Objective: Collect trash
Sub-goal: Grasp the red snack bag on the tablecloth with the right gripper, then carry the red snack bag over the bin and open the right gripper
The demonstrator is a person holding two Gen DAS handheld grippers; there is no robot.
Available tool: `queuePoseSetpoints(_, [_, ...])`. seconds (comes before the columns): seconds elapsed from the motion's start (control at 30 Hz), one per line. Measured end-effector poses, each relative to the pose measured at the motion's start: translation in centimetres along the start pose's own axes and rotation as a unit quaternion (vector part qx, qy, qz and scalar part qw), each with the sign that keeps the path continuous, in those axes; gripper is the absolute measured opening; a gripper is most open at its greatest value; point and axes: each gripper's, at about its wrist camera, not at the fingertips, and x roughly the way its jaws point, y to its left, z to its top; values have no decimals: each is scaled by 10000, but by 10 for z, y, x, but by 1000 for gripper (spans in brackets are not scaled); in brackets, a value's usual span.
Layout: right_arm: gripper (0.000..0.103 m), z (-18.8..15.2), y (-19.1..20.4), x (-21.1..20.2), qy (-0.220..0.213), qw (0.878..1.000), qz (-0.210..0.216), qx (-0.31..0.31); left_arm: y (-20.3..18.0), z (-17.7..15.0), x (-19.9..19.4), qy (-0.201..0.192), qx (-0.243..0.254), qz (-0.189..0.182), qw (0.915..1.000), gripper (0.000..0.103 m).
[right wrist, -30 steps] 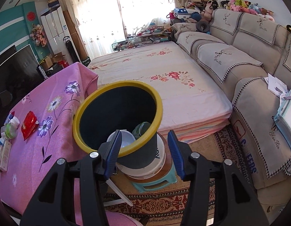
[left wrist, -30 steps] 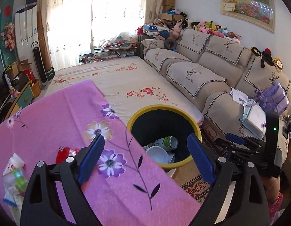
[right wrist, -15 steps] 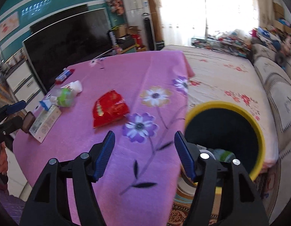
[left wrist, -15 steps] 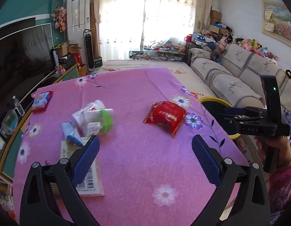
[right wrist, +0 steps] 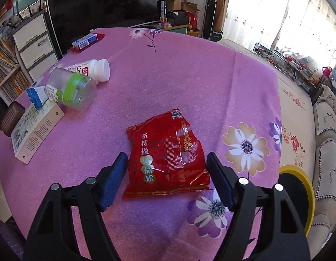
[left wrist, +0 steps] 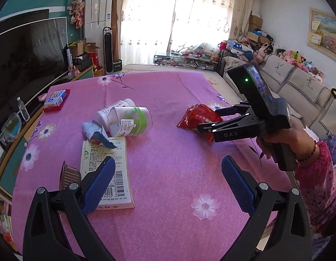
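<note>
Lying flat, the red snack bag [right wrist: 165, 154] runs lengthwise between the spread, untouching right hand-held gripper [right wrist: 165, 180] fingers.

Bright daylight glares through the curtains [left wrist: 185, 17]; sharp pictures, fisheye-bent, dark-cornered edges.

On my pink flowered tablecloth [right wrist: 168, 76] the red crinkled snack packet [right wrist: 165, 154] lies near the edge beside the yellow-rimmed black bin [right wrist: 298, 187]. Toward the opposite edge, the clear green-banded jar [right wrist: 70, 91] lies tipped, touching the white pill bottle [right wrist: 91, 67], partly on the flat cardboard box [right wrist: 35, 130].
</note>
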Motion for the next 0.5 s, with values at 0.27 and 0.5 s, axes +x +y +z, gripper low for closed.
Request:
queuePoseSetpoints(0.27, [43, -7, 6, -10, -102, 9998, -5, 188, 3, -1, 2, 21, -72, 22, 10000, 97])
queuePoseSetpoints(0.5, [43, -17, -1, -43, -473, 9980, 81, 423, 0, -2, 4, 31, -18, 25, 10000, 97])
